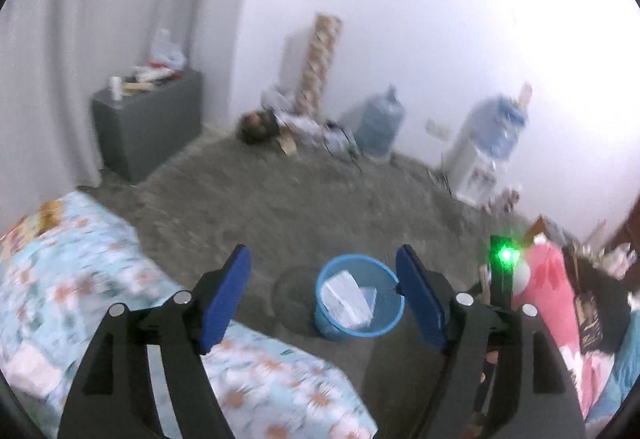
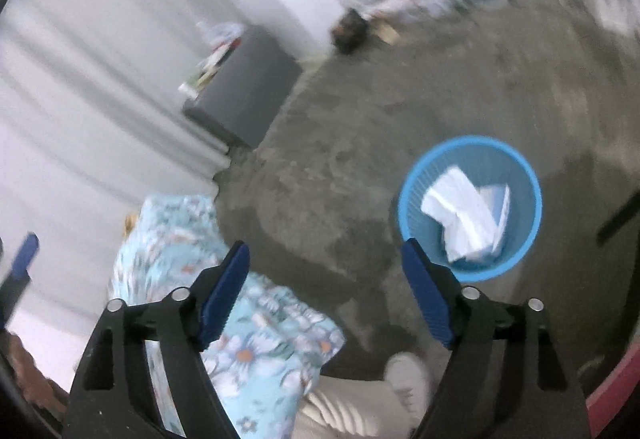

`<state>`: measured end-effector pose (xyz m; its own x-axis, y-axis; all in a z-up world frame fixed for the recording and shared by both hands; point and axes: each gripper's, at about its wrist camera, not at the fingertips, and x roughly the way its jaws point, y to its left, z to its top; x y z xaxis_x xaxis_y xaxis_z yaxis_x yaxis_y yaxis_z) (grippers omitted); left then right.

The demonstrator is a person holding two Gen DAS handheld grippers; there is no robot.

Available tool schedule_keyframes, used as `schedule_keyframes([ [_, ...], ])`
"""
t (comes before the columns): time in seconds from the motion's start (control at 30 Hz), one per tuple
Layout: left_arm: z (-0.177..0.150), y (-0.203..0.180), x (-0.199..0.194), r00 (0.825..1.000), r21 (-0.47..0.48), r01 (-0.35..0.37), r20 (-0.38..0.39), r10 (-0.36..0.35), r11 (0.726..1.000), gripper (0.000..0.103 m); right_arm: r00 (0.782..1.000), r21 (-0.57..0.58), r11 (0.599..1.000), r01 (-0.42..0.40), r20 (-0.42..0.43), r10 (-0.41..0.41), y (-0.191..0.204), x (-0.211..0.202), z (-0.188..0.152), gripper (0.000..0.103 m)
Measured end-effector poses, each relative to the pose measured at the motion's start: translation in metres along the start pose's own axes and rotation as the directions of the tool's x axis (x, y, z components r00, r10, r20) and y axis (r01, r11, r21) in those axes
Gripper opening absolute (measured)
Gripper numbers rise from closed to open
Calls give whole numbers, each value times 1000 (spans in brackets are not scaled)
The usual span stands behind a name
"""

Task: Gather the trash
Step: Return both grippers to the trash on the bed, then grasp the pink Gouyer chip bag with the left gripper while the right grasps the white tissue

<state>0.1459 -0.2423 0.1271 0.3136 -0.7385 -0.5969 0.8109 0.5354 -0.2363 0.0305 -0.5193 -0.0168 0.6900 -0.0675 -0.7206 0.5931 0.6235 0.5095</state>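
so the blue bin [image 2: 470, 207] sits out on the bare grey floor [image 2: 360, 111], just off the corner of the flowery bed [image 2: 240, 319], probably so it's reachable from there. white crumpled paper [image 2: 468, 217] is already lying inside it. the left gripper [image 1: 324, 299] and the right gripper [image 2: 324, 295] both have their fingers spread wide with nothing between them, up above the bin, looks like free to go after more trash.
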Motion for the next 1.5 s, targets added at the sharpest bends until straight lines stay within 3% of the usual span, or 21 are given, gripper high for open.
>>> schedule_keyframes([
  [0.13, -15, 37, -75, 986, -55, -114, 118, 120, 992, 80, 1000, -106, 994, -26, 6, 27, 35, -11, -11, 81],
  [0.3, -48, 89, -174, 922, -160, -283, 225, 314, 946, 86, 994, -179, 978, -106, -32, 102, 75, -8, -21, 81],
  [0.4, -76, 118, -216, 883, -249, -336, 254, 395, 909, 89, 985, -239, 957, -162, -89, 144, 111, -1, -29, 81],
  [0.5, -107, 140, -242, 857, -336, -364, 245, 454, 868, 89, 976, -274, 941, -201, -142, 167, 137, 9, -38, 81],
  [0.6, -140, 158, -258, 851, -404, -367, 218, 478, 838, 89, 965, -296, 927, -230, -190, 179, 158, 16, -49, 81],
  [0.7, -167, 170, -267, 847, -443, -375, 192, 495, 814, 89, 952, -326, 909, -260, -243, 185, 181, 23, -63, 81],
  [0.87, -195, 178, -272, 853, -458, -379, 164, 496, 804, 89, 919, -338, 883, -324, -335, 209, 213, 38, -85, 81],
  [1.07, -224, 171, -250, 873, -368, -420, 84, 480, 830, 91, 887, -357, 859, -367, -413, 207, 249, 55, -108, 81],
  [1.13, -232, 170, -235, 859, -327, -475, 31, 512, 817, 91, 872, -347, 857, -381, -442, 210, 259, 63, -114, 81],
  [1.23, -245, 174, -211, 803, -253, -583, -30, 596, 772, 91, 842, -303, 859, -413, -487, 232, 271, 76, -119, 81],
  [1.3, -252, 179, -199, 774, -219, -626, -57, 630, 749, 91, 812, -260, 860, -438, -525, 255, 281, 87, -120, 81],
  [1.4, -262, 185, -183, 742, -166, -669, -90, 665, 724, 86, 772, -209, 862, -462, -573, 275, 294, 104, -120, 81],
  [1.5, -267, 188, -175, 719, -137, -694, -108, 686, 706, 78, 726, -159, 864, -478, -626, 287, 312, 130, -120, 81],
])
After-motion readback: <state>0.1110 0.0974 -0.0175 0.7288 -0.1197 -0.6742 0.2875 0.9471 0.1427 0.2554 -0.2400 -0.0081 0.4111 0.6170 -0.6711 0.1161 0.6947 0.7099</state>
